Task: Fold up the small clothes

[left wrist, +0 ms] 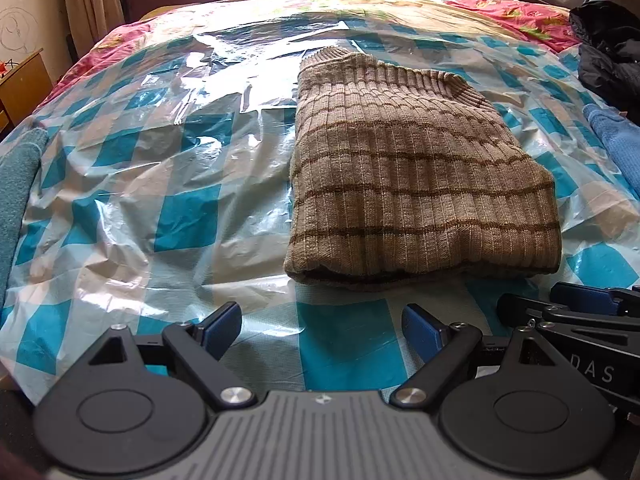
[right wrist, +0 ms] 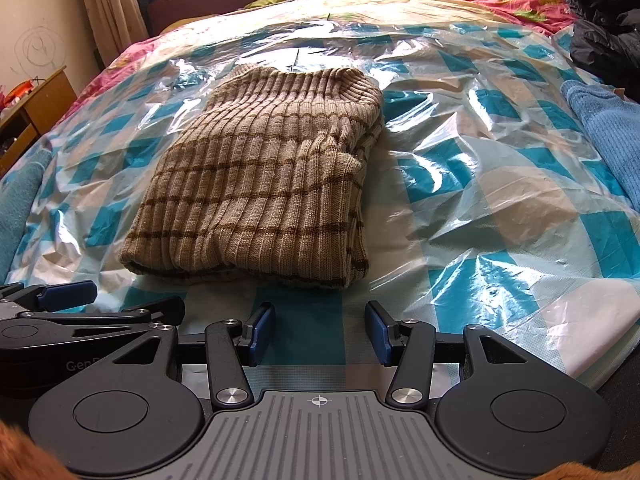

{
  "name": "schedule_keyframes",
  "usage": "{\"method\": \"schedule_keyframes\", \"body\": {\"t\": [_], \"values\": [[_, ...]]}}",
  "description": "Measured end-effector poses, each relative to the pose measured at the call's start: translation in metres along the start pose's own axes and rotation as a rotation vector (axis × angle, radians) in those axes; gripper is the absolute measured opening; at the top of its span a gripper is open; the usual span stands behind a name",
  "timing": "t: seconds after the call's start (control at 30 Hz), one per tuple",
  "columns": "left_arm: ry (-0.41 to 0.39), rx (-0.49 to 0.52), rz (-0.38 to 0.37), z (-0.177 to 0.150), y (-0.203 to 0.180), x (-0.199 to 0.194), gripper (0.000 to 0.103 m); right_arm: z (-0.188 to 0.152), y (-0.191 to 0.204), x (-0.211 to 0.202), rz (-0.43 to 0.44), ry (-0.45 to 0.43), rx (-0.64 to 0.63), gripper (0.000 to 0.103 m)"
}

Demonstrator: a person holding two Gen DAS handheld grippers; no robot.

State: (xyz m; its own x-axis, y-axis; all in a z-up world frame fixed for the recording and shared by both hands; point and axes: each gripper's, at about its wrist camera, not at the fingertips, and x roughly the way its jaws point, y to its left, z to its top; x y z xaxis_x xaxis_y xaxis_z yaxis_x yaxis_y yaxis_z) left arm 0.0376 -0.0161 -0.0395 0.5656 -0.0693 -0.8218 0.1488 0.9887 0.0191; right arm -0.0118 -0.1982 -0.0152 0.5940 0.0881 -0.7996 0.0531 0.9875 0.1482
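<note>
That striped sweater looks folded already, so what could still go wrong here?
The folded beige ribbed sweater with brown stripes lies on a glossy blue-and-white checked plastic sheet; a push could slide it or bunch the plastic. Its right side shows loose stacked layers, which might spill open if lifted from one edge. Both the left gripper and the right gripper are open and close together, so they could bump.

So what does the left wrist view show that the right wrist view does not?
Only the left wrist view shows the sweater's smooth left edge. Only the right wrist view shows its bunched layers on the right side. Both show the folded sweater on the checked plastic sheet, a blue garment at the right, and both claws, left and right, open and empty.
</note>
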Motion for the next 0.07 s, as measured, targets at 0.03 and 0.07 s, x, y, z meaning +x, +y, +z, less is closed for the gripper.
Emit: {"method": "schedule_keyframes", "body": {"t": [0.03, 0.07], "values": [[0.001, -0.001, 0.000, -0.0001, 0.0002, 0.0002, 0.090, 0.0004, -0.0005, 0.0001, -0.001, 0.000, -0.001, 0.049], [0.001, -0.002, 0.001, 0.0000, 0.0003, 0.0003, 0.090, -0.0002, 0.0003, 0.0003, -0.002, 0.000, -0.003, 0.049]]}}
